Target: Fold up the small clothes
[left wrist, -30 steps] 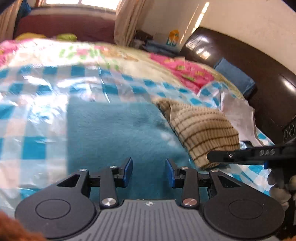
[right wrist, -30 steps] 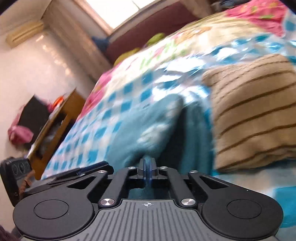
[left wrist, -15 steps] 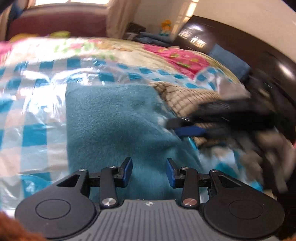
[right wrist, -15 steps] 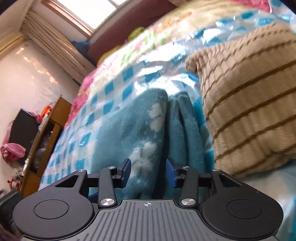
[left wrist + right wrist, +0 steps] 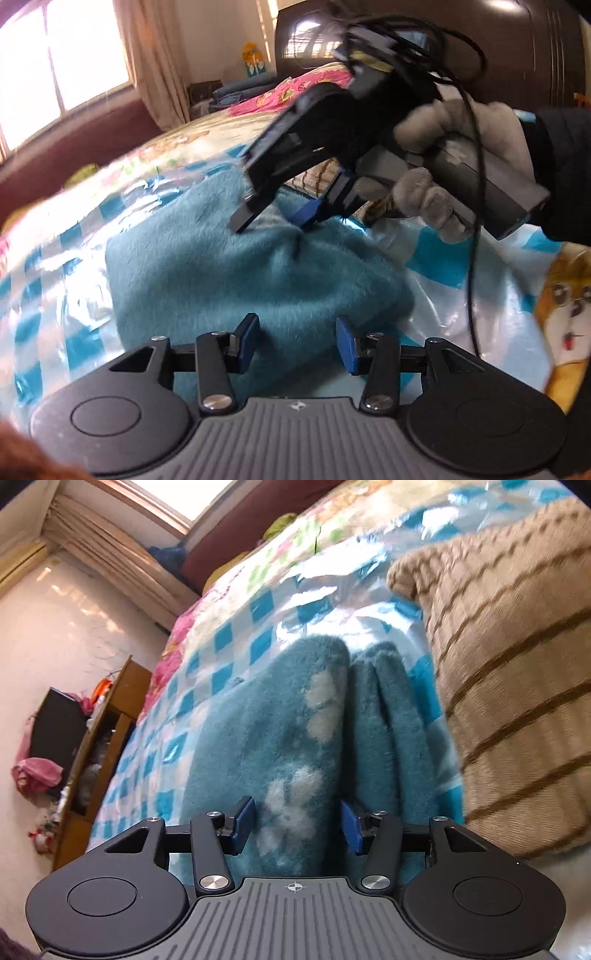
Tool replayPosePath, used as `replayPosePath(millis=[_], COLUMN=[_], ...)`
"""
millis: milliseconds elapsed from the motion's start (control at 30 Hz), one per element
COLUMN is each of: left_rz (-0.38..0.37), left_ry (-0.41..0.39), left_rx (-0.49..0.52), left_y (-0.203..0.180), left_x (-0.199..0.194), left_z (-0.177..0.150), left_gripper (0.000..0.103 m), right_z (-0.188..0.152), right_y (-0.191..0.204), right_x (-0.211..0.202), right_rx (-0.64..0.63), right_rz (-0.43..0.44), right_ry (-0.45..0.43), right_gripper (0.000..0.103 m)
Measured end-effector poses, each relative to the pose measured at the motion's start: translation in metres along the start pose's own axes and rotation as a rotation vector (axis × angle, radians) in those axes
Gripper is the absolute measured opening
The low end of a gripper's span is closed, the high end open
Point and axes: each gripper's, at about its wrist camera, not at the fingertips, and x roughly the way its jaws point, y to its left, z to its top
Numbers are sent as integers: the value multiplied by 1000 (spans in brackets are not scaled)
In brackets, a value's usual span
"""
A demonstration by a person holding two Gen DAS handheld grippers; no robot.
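Both hand-held grippers, left (image 5: 297,341) and right (image 5: 297,823), gape empty over the folded teal garment (image 5: 236,280).

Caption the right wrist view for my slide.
Open right gripper straddling folded teal fleece garment, striped tan knit alongside.

a home bedroom: a bed (image 5: 236,602) with a patchwork quilt, a curtained window (image 5: 74,62), a dark headboard (image 5: 517,48).
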Motion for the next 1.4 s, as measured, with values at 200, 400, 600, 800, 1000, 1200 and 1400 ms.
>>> replayPosePath(millis=[200,400,600,800,1000,1200,1400], left_rz=[18,57,116,165,137,22,-67], left_ry=[9,-8,-3,-21,-33,-97,-20], left_rx=[85,176,195,213,141,41,29], left_y=[-16,-34,-38,-46,-42,-33,-55], left_x=[-5,2,9,25,7,-18,20], left_z=[-8,-6,-8,-4,12,46,35], left_gripper=[51,52,55,55,36,31,31], right_z=[4,3,3,5,5,8,1], right_y=[-6,-16,-13,-17,-15,3,-29], right_x=[9,5,1,9,9,-39,-53], right_rx=[38,85,76,90,100,54,83], right_rz=[55,87,98,109,114,198,38], right_ry=[11,-8,-24,-4,-15,-143,-178], right_gripper=[46,29,27,37,25,22,21])
